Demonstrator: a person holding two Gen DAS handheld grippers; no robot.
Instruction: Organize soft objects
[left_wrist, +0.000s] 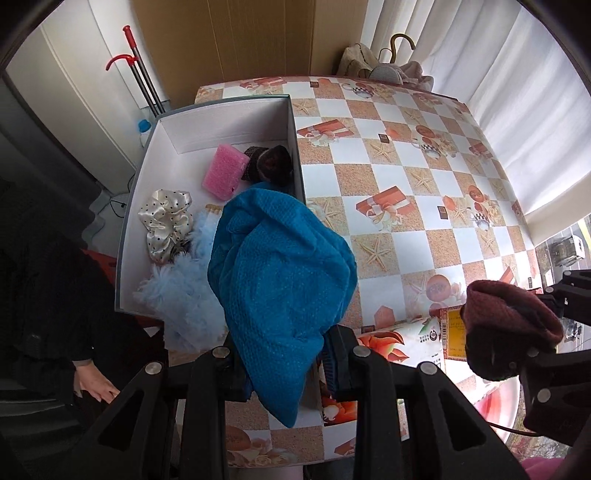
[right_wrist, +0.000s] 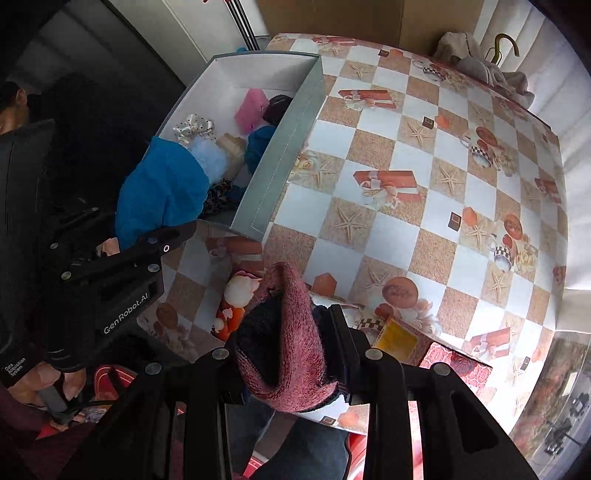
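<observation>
My left gripper (left_wrist: 284, 354) is shut on a blue waffle cloth (left_wrist: 280, 273), which hangs over the near right corner of a grey box (left_wrist: 297, 147). The cloth also shows in the right wrist view (right_wrist: 162, 192). The box holds a pink sponge (left_wrist: 225, 171), a dark knit item (left_wrist: 273, 166), a white polka-dot scrunchie (left_wrist: 166, 221) and a pale blue fluffy piece (left_wrist: 181, 291). My right gripper (right_wrist: 286, 354) is shut on a maroon knit piece (right_wrist: 288, 332), held above the table's near edge; it also shows in the left wrist view (left_wrist: 509, 328).
The table (left_wrist: 424, 184) has a checkered starfish-print cover. A printed packet (left_wrist: 417, 339) lies at its near edge. A pile of beige fabric with a hanger (left_wrist: 388, 66) sits at the far edge. A mop with red handle (left_wrist: 136, 62) leans against the wall.
</observation>
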